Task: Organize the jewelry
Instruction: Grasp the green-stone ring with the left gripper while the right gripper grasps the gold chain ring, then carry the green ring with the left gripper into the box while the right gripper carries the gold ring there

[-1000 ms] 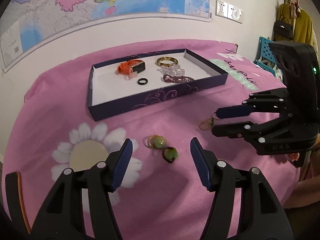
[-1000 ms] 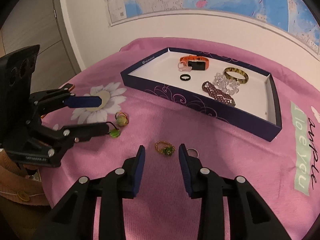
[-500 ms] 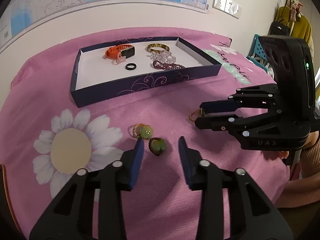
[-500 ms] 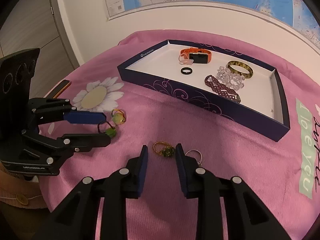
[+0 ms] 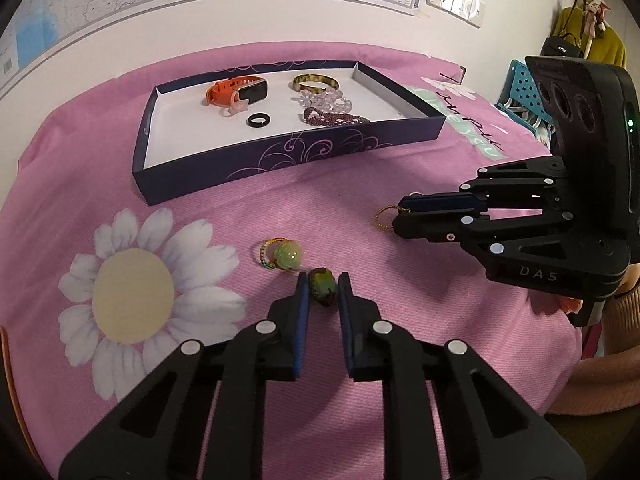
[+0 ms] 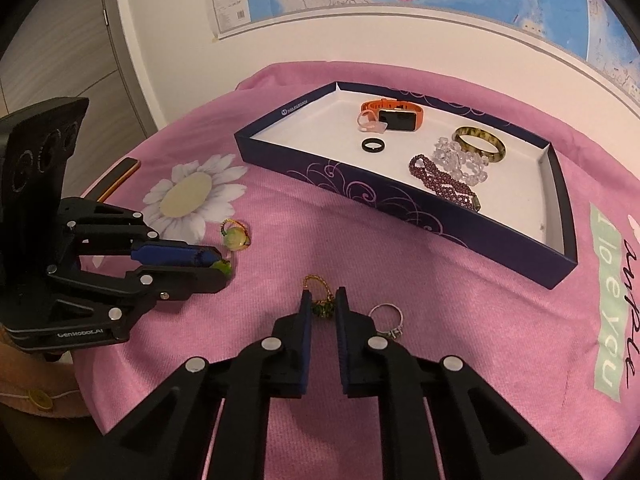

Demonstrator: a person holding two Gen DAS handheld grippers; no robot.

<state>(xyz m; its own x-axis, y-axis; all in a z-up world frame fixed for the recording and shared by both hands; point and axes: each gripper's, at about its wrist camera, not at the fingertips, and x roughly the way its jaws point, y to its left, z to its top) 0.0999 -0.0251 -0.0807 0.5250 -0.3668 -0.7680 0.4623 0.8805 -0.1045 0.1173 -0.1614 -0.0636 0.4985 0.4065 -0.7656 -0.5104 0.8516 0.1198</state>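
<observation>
Left wrist view, from left to right: a white daisy is printed on the pink cloth at left. Right of it, at center, lies a pale green ring. Just below it the left gripper is clenched on a dark green ring, its blue pads touching the stone on both sides, down on the cloth. In the upper middle sits the navy tray, holding an orange watch, a black ring, a bangle, clear beads and a purple bracelet. At right the right gripper is nearly closed over a gold ring.

Right wrist view, from left to right: the left gripper sits at left with the dark green ring at its tips, the pale green ring just above. At lower center the right gripper grasps the gold ring by its green stone, on the cloth. Beside its right finger lies a silver ring. The tray fills the upper right.
</observation>
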